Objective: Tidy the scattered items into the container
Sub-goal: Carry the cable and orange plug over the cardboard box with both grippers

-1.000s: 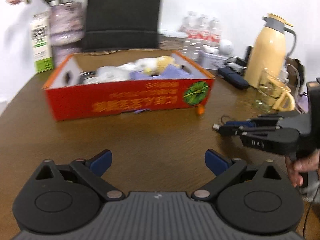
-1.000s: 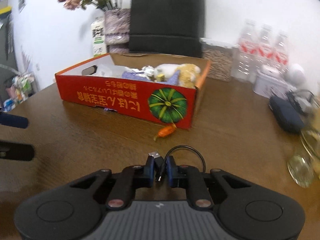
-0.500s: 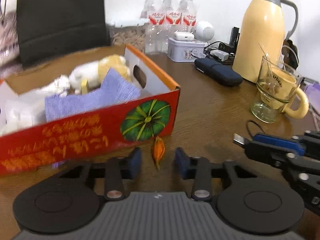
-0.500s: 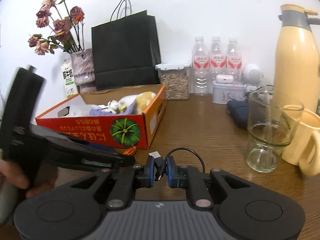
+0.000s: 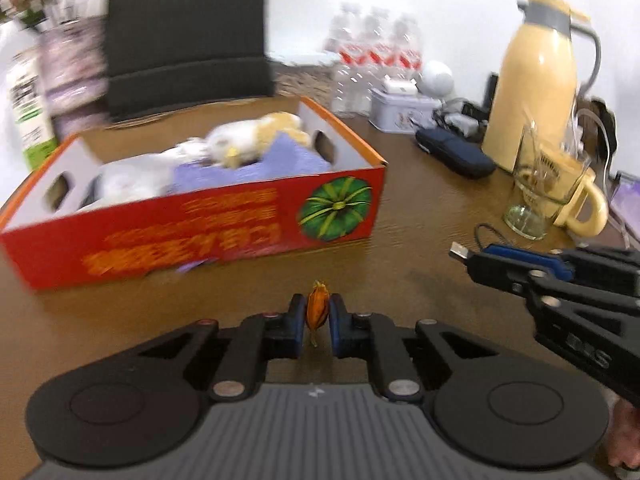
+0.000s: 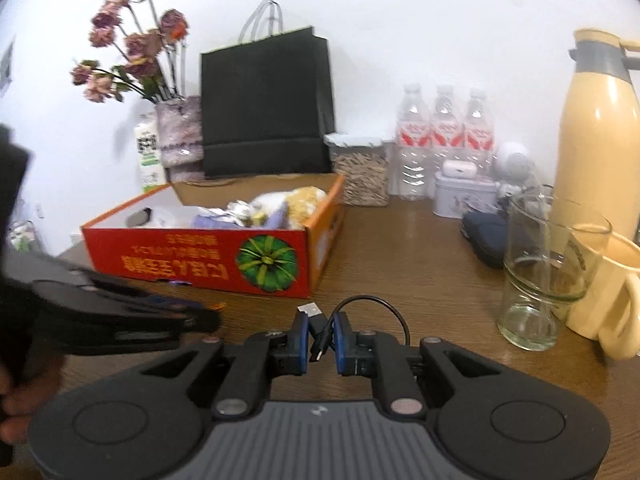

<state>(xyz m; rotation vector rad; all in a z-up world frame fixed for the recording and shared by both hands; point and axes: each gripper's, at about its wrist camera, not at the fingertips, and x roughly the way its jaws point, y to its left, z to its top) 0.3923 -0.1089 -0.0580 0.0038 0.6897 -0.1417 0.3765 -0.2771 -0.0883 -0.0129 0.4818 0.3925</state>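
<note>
the left tool (image 5: 317,317) has since clamped the orange item (image 5: 317,310).

The right hand-held gripper (image 6: 321,338) pinches a short black USB cable (image 6: 320,326) above the wooden table (image 6: 420,280). The red box (image 6: 200,260), already holding soft things, sits just ahead, left.

box lettering (image 5: 188,236) smeared unreadable; jug (image 6: 600,160) cut by frame edge.

A home table (image 6: 420,280) — thermos (image 6: 596,152), flower vase (image 6: 178,132), water bottles (image 6: 442,136).
</note>
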